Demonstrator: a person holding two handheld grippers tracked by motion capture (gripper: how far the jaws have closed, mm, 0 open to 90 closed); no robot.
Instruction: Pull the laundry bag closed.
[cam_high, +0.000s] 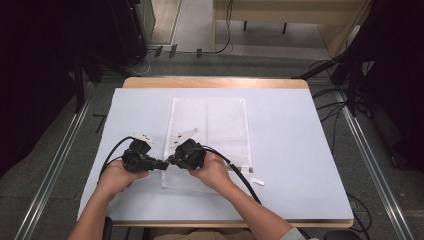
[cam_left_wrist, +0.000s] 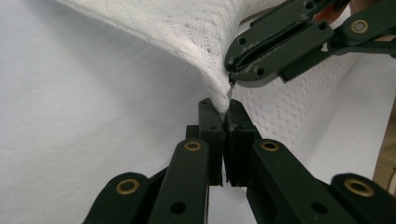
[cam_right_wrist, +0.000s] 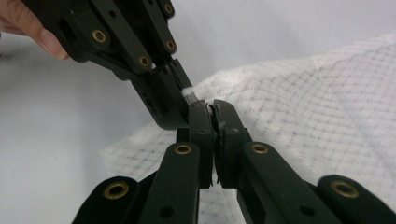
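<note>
Both grippers, L (cam_left_wrist: 225, 108) & R (cam_right_wrist: 212, 108), pinch mesh bag (cam_high: 227, 125) edge.

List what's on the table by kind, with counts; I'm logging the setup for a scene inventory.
White mesh bag: 1, pinched at one edge by both grippers
Handheld black grippers: 2, left gripper and right gripper
Small white tag lying beside the bag: 1
White table cover: 1
Total: 5
</note>
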